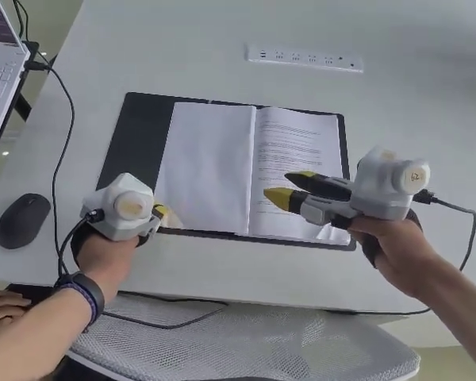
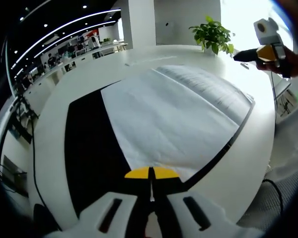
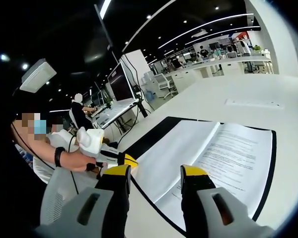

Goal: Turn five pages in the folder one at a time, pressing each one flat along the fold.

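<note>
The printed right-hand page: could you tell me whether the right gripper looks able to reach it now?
Probably yes: the right gripper is open over the lower part of the printed page, nothing lies between, and the left gripper is aside.

I am holding my left gripper [image 1: 160,213], a white plastic body with black jaws tipped in yellow, low and pointing forward, its jaws pressed together so the tips are touching. My left hand [image 1: 103,248] is cupping it from beneath, a dark band [image 1: 84,290] circling that wrist. My right gripper [image 1: 288,186], of the same make, is pointing leftward, jaws standing apart. My right hand [image 1: 390,242] is gripping its rear, the forearm reaching back to the lower right.
</note>
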